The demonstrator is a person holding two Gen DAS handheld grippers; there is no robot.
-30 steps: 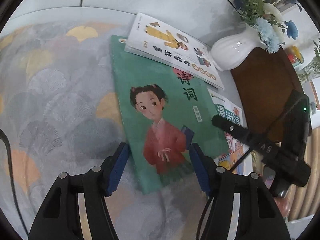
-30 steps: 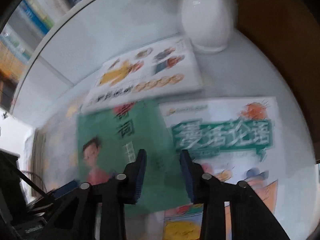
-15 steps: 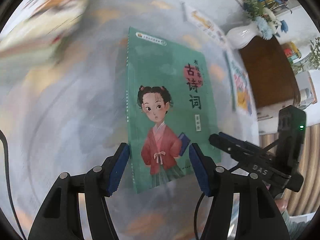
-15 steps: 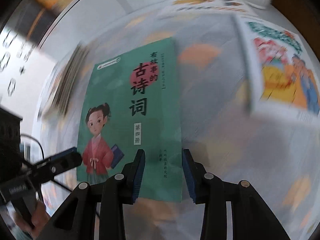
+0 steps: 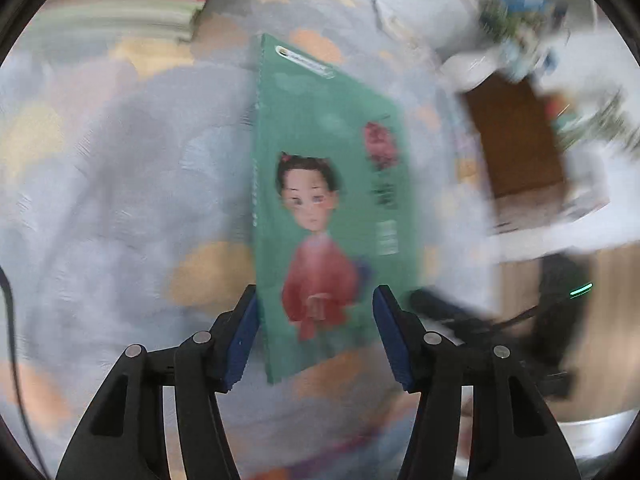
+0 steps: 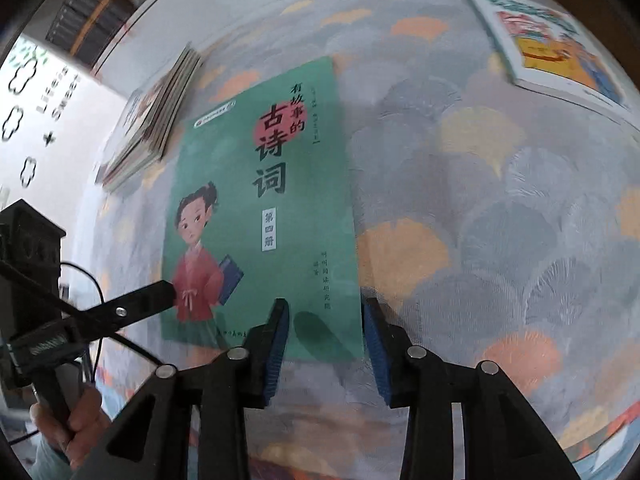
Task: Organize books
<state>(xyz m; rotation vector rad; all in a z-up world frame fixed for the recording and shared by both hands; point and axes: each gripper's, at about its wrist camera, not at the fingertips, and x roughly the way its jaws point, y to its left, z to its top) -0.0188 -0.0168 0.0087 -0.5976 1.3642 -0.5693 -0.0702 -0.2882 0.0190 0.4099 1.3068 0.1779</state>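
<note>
Both claws sit at the near edge of the green poetry book (image 6: 260,208). In the right wrist view the right claw (image 6: 324,340) has its blue pads either side of the book's near right corner, jaws set narrow; whether the pads actually press the cover cannot be told. The left claw (image 5: 316,332) frames the lower part of the same book, and its jaws are closing with the cover between them, the left pad just beside the spine edge; that view is blurred, so contact is unclear there too. In the right wrist view the left claw's dark finger reaches to the cover beside the drawn girl, with a hand (image 6: 76,420) on its handle below.

The book is over the leaf-patterned cloth (image 6: 500,220) on the tabletop, near a stack of books (image 6: 156,116) at far left. Two more picture books (image 6: 552,44) lie at the far right edge.

Likely risks: a thin paperback gripped only at one edge could sag or slip, and dragging it could bunch the cloth. Landing it skewed would leave the stack ragged or push its top books off.
</note>
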